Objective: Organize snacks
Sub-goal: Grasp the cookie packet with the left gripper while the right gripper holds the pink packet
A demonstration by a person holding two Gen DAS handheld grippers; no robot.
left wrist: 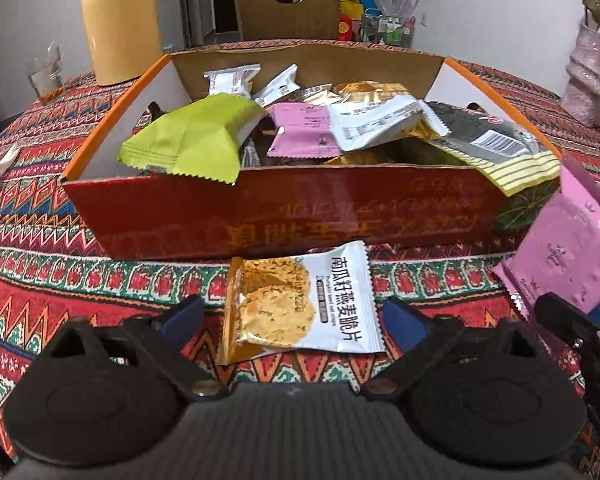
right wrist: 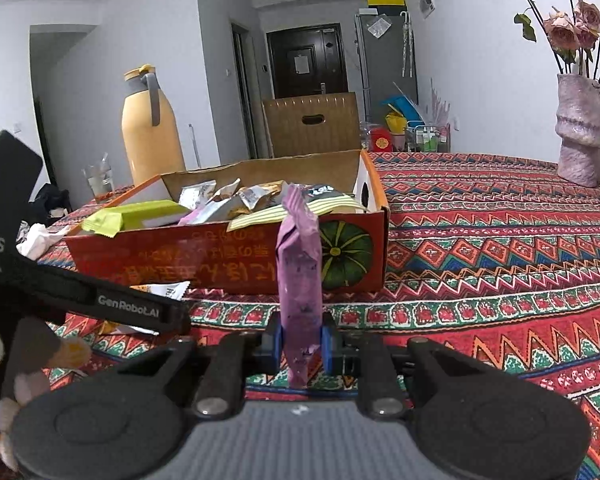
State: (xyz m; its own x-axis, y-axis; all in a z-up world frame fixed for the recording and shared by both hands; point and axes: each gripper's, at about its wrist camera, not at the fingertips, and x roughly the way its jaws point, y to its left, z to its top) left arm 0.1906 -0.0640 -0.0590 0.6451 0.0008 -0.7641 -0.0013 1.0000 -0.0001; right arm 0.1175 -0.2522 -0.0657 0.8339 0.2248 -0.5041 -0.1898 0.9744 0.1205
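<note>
Two grippers loading snacks into the box.
Right gripper (right wrist: 302, 350) clamps a pink packet (right wrist: 300, 280) in front of the box (left wrist: 260, 208); lift it over the front wall before release. Left gripper (left wrist: 292, 316) stands wide around a crisp packet (left wrist: 300, 304) on the surface before the box, which holds mixed packets.

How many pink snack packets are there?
2. One pink packet lies in the box among other snacks. The other is pinched in the right hand-held gripper in front of the box. More may hide underneath.
</note>
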